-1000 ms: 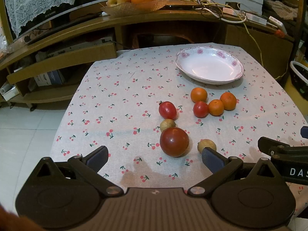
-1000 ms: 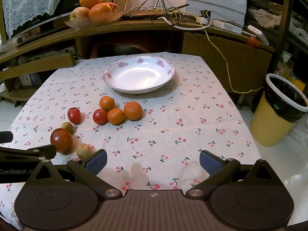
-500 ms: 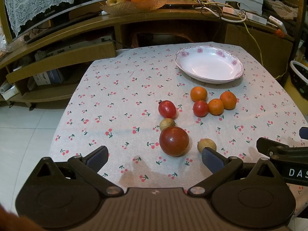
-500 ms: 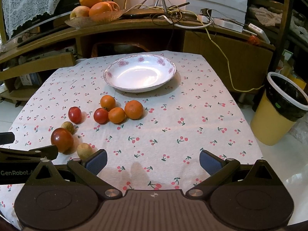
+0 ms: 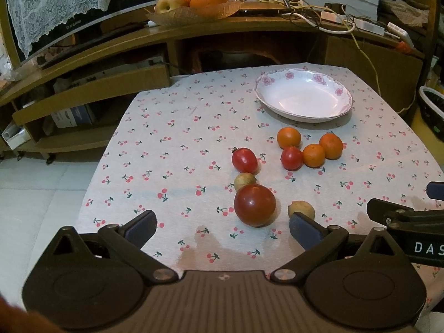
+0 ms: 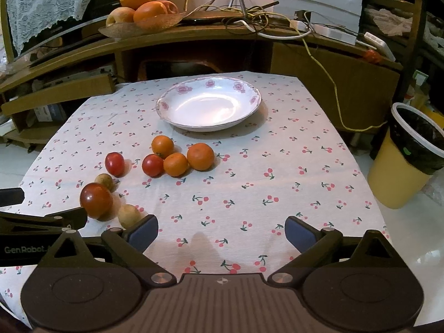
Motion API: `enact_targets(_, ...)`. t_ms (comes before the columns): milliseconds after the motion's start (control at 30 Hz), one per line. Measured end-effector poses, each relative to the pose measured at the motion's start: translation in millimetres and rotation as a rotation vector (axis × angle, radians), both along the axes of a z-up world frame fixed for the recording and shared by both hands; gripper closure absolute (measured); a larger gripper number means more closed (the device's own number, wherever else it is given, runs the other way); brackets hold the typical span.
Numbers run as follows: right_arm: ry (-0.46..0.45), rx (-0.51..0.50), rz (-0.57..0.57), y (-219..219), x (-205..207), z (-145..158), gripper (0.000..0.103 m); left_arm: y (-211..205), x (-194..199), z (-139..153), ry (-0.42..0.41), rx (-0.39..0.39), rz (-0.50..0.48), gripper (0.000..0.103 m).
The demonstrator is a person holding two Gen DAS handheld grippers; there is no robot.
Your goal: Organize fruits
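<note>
On the bench, under a cherry-print cloth [image 5: 172, 166], the left gripper [image 5: 222, 226] hovers low over the near edge with its jaws wide apart and nothing between them. Just ahead of it at 12 o'clock sits a large dark-red tomato [image 5: 254, 204], touching a small tan fruit [image 5: 244, 181] behind it; a smaller red tomato [image 5: 244, 160] lies just beyond that. A second tan fruit [image 5: 301, 209] rests just beside the left gripper's right finger. Further right, at about 1 o'clock, three oranges [image 5: 313, 154] cluster with another small tomato [image 5: 291, 158], all near one another. The empty floral plate [image 5: 344, 98] stands beyond them at the far side. The right gripper [image 6: 221, 230] hangs over bare cloth with its jaws also spread wide and empty, and a yellow bin [image 6: 399, 172] stands on the floor at its 2 o'clock.
</note>
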State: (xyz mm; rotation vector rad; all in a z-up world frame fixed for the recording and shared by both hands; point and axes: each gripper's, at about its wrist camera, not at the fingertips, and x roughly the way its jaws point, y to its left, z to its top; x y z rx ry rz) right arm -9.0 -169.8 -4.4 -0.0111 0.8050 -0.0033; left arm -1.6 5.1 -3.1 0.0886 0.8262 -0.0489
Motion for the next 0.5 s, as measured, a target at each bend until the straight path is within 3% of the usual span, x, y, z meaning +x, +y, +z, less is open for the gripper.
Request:
enact_targets(333, 0.009, 0.044, 0.054, -0.9, -2.2, 9.4, 0.011, -3.6, -11.6, 16.4, -0.058, 0.075, -0.008, 0.000)
enact_targets(500, 0.009, 0.060, 0.085, 0.4, 3.0, 13.3, 0.013, -4.5, -7.5, 12.3, -0.067, 0.138, -0.075, 0.000)
